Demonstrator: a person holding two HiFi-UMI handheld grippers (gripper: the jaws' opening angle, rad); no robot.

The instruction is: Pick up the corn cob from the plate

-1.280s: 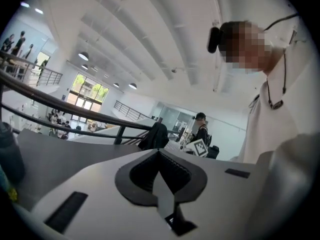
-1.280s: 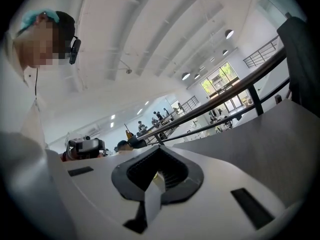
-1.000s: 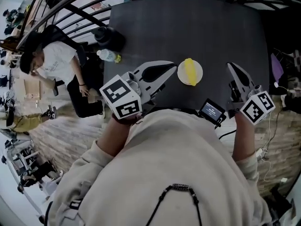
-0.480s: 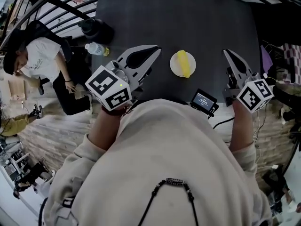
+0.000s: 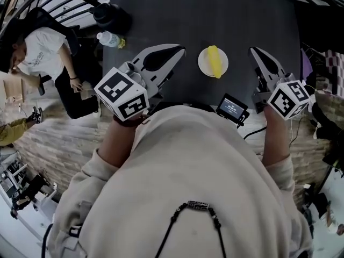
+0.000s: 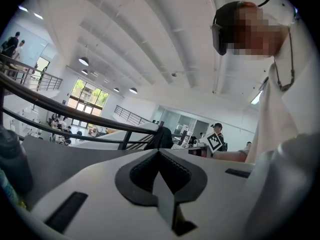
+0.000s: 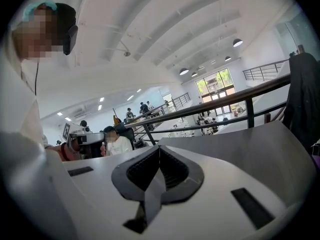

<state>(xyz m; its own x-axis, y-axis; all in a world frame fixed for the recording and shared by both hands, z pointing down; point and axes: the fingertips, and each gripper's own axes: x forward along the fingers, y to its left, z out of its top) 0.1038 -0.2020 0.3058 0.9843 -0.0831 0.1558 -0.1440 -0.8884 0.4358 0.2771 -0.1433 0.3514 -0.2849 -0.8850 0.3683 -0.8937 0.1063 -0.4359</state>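
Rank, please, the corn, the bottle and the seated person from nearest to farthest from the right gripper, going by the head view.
1. Corn, on the plate just left of the right gripper.
2. Bottle, by the table's left edge.
3. Seated person, beyond the table, farthest left.

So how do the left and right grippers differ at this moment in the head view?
The left gripper sits left of the plate, the right gripper right of it. The left gripper shows its broad face, angled toward the plate; the right gripper appears narrow, nearly edge-on. Shared: both are shut and empty, clear of the corn cob.
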